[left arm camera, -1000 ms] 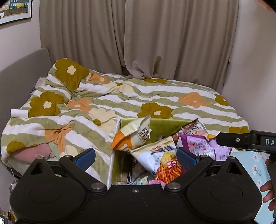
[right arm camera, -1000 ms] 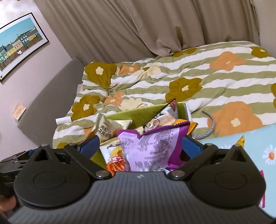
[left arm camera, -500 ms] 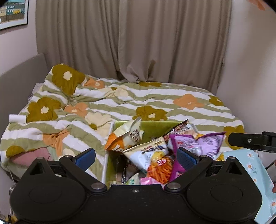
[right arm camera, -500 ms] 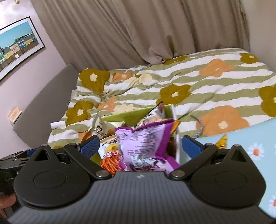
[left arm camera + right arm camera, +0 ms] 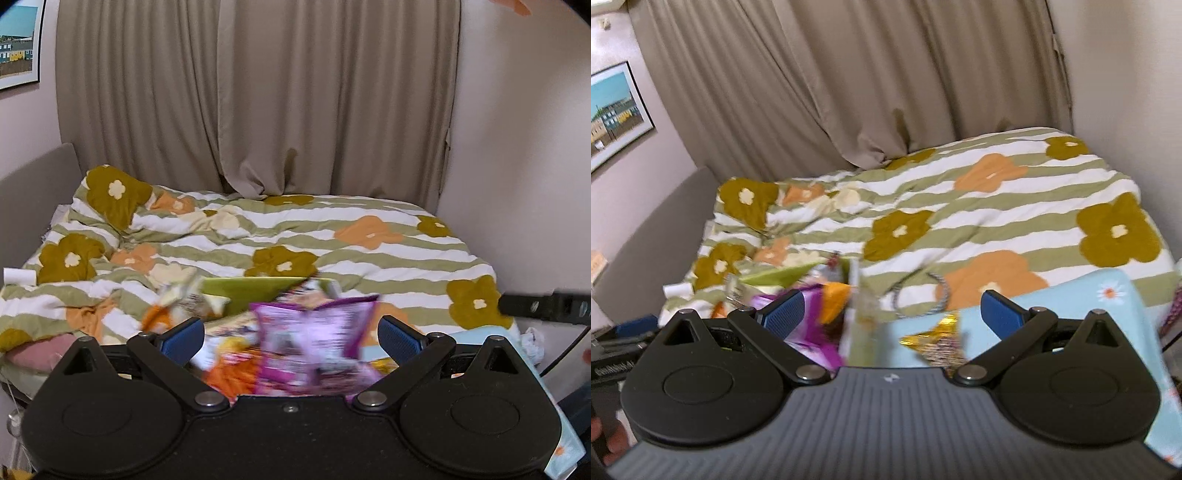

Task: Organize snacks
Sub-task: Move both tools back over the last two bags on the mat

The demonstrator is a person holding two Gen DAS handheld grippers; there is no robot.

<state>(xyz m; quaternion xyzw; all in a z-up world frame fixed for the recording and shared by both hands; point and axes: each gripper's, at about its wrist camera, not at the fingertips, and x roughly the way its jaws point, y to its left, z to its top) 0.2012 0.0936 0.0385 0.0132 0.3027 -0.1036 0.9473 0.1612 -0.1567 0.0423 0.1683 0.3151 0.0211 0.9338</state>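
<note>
A green box [image 5: 258, 291] full of snack bags stands at the near edge of the bed. A purple snack bag [image 5: 314, 339] sticks up in front, an orange bag [image 5: 229, 373] lies to its left, and a white-and-orange bag [image 5: 177, 299] leans at the box's left; all are blurred. My left gripper [image 5: 291, 338] is open just before the box, holding nothing. My right gripper [image 5: 892, 314] is open too, with the box [image 5: 775, 275] and purple bag [image 5: 809, 332] at its left finger and a gold wrapper [image 5: 934, 339] on a light-blue daisy cloth [image 5: 1082, 295] between its fingers.
A green-striped floral duvet [image 5: 295, 236] covers the bed, with beige curtains [image 5: 258, 92] behind it. A grey cord [image 5: 938, 291] lies on the duvet right of the box. A white roll [image 5: 18, 275] lies at the bed's left edge. The wall [image 5: 517, 147] is on the right.
Both grippers have pulled back and tilted up, so the box sits lower in both views. The right gripper has swung right, past the purple bag, over the daisy cloth.
</note>
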